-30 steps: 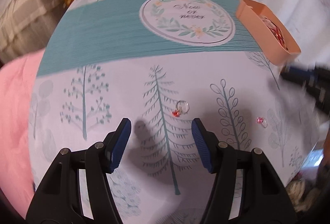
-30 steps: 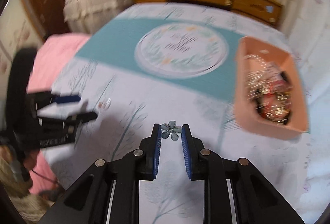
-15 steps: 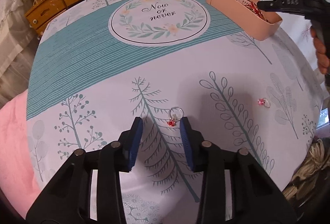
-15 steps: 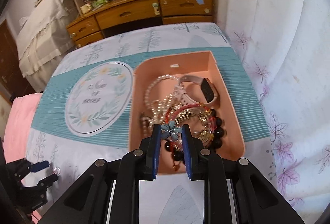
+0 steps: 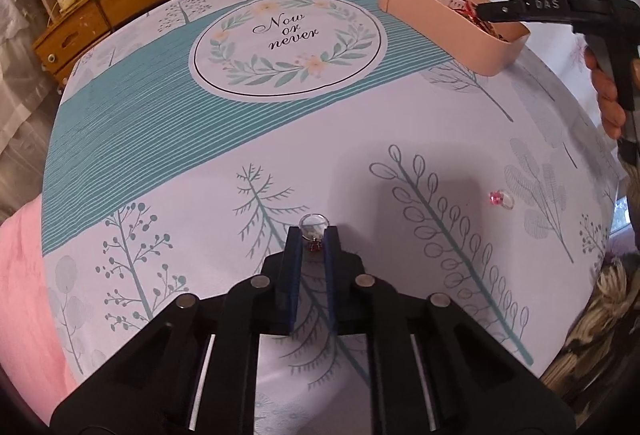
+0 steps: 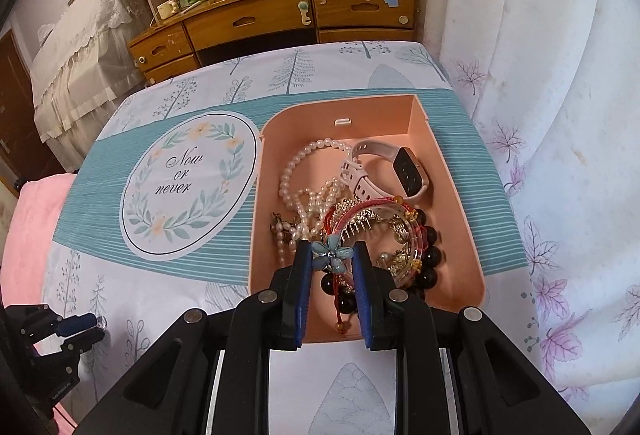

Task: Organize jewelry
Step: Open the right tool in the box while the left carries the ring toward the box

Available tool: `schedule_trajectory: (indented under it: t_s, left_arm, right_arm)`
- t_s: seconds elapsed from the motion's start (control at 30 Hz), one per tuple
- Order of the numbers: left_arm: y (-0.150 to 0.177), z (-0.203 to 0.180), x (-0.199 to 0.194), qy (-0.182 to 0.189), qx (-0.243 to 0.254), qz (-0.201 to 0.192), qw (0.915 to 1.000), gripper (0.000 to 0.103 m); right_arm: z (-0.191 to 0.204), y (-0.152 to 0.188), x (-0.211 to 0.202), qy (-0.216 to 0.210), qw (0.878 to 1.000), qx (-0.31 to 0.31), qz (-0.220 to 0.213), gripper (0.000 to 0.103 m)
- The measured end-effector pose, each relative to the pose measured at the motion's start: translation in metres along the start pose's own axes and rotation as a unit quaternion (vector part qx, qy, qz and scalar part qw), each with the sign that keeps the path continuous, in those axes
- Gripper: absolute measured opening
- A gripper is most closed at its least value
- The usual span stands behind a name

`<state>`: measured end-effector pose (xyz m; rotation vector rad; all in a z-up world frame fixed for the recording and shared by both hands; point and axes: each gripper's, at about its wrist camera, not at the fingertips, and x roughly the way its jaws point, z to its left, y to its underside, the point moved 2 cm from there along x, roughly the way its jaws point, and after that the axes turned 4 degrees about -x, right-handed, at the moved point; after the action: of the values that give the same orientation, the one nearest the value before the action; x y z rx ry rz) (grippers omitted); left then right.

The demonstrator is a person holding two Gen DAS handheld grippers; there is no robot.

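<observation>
A: Jewelry status? What had changed?

B: Left gripper (image 5: 313, 235) had its jaws closing, nearly together, on a clear ring with red charm (image 5: 314, 231) on the tablecloth (image 5: 160, 139); it stood wide apart a second before. Right gripper (image 6: 333, 255), moved over the tray since then, pinched a blue flower piece (image 6: 333, 254).

A: Containers?

B: Pink tray (image 6: 456, 195), far right, held pearl strand (image 6: 304, 163), smartwatch (image 6: 408, 171), black bead bracelet (image 6: 430, 255). A second red-charm ring (image 5: 501, 199) lay loose, right.
</observation>
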<state>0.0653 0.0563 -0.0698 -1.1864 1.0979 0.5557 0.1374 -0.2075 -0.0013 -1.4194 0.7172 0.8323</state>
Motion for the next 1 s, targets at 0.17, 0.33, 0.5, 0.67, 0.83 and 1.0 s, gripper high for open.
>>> schedule_trajectory:
  t_s: [0.17,0.33,0.5,0.67,0.83,1.0]
  left_arm:
    - [-0.009,0.008,0.004,0.011,-0.056,0.022,0.9981,0.006]
    - [-0.019,0.039,0.010,0.056,-0.171,0.057,0.9821,0.006]
    - [-0.024,0.062,0.015,0.081,-0.258,0.085,0.9590,0.006]
    - [-0.028,0.065,0.010,0.090,-0.286,0.091,0.9495,0.006]
    - [-0.048,0.044,-0.007,0.087,-0.267,0.073,0.9571,0.006]
    - [-0.079,0.006,-0.028,0.093,-0.224,0.046,0.9691,0.006]
  right_arm:
    - [-0.001,0.001,-0.001,0.001,1.000,-0.001,-0.001,0.020]
    - [-0.002,0.002,0.000,-0.019,1.000,0.009,0.015,0.031]
    - [0.000,0.003,-0.008,-0.031,0.999,0.012,0.010,0.037]
    - [0.003,0.003,-0.017,-0.044,0.999,0.007,0.008,0.037]
    - [0.004,0.008,-0.030,-0.051,0.999,-0.003,0.000,0.037]
    - [0.001,0.013,-0.041,-0.056,0.998,-0.009,-0.005,0.037]
